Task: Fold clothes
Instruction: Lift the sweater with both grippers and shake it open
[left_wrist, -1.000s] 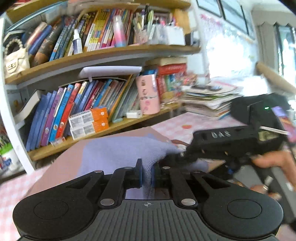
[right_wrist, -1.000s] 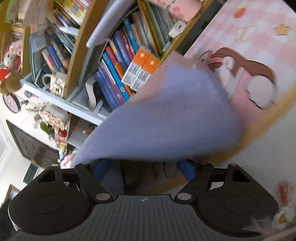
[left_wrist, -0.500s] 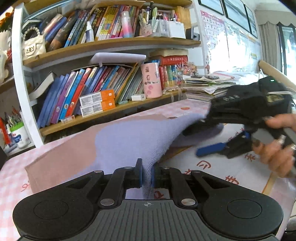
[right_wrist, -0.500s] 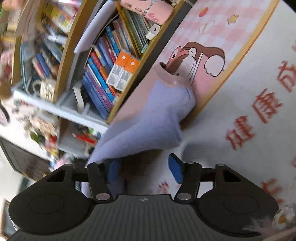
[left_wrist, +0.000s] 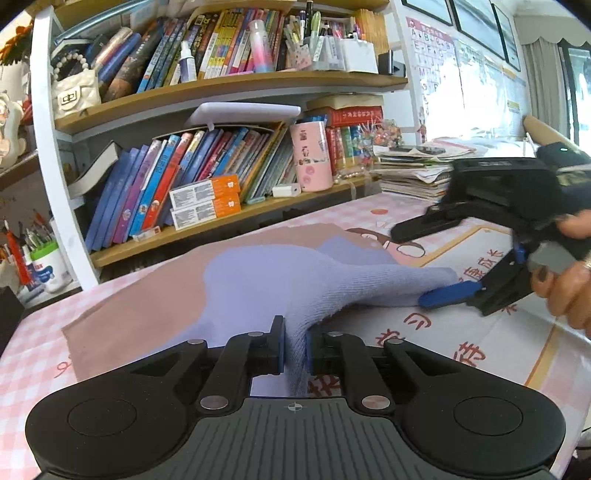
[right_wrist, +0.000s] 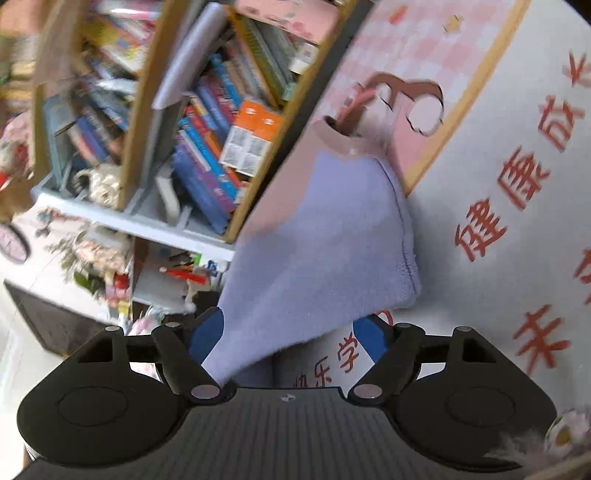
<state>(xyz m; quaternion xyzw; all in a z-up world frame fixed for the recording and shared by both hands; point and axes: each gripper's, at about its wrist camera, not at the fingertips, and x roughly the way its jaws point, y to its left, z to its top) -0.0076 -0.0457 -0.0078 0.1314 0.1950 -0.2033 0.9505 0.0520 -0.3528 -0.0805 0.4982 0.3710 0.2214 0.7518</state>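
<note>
A garment, lavender (left_wrist: 266, 280) on one part and dusty pink (left_wrist: 147, 306) on another, lies on the table. My left gripper (left_wrist: 295, 350) is shut on a raised fold of the lavender part near its front edge. My right gripper (right_wrist: 288, 332) is open, and the lavender fold (right_wrist: 325, 236) lies between its blue pads without being held. In the left wrist view the right gripper (left_wrist: 476, 269) is at the right, one blue pad touching the fold's tip.
A bookshelf (left_wrist: 229, 85) full of books stands along the far table edge, with a pink cup (left_wrist: 310, 155) and a paper stack (left_wrist: 417, 166). The table has a pink checked mat (left_wrist: 22, 369) with red characters (right_wrist: 524, 184).
My right gripper has opened and let go of the lavender fold, and the cloth has come down onto the table. My left gripper has kept its hold.
</note>
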